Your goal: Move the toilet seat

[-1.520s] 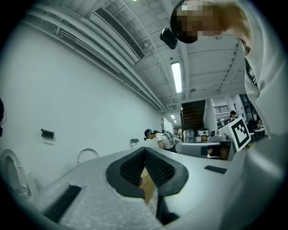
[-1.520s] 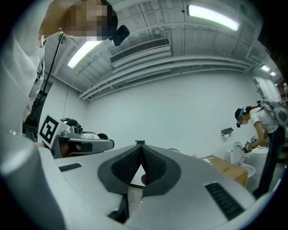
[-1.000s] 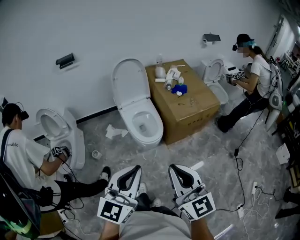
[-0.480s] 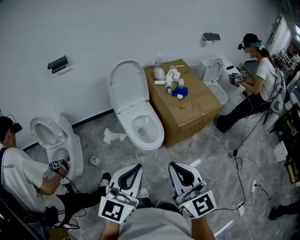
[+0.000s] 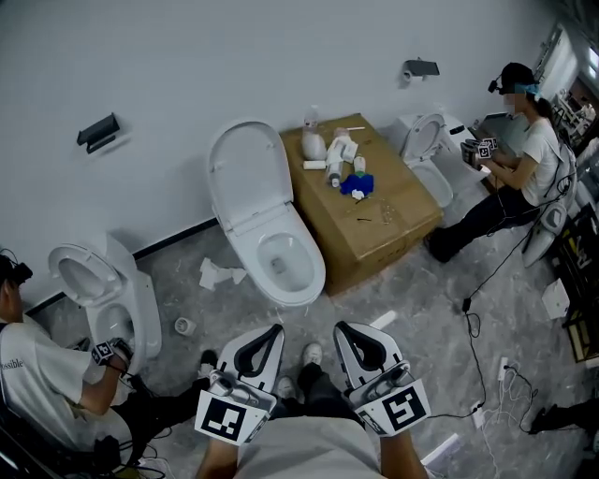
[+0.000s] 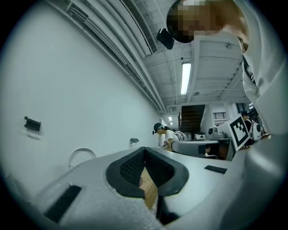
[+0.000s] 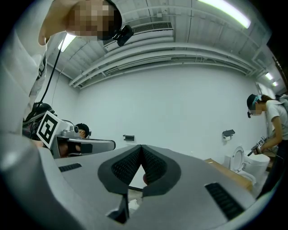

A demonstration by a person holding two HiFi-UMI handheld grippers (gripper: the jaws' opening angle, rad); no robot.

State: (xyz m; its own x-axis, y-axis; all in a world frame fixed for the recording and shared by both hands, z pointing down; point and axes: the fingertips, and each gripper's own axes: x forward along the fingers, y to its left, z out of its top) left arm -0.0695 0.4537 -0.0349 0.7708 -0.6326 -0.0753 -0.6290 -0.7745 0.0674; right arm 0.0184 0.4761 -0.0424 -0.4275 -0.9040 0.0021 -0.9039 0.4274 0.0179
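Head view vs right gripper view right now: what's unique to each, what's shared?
Head view only: the middle toilet in full, lid raised; bottles on the cardboard box; cables on the floor. Right gripper view only: the ceiling with its strip light. Both: the box, the person at right with the toilet there, the wall paper holder, and the right gripper, jaws shut with nothing held.

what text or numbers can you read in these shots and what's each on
"ossible": on the white shirt of the person at far left, start out of view.
Print on the wearer's shirt: too blurred to read.
Cubes on left gripper and right gripper: square markers only, no letters.
No readable print on the cardboard box.
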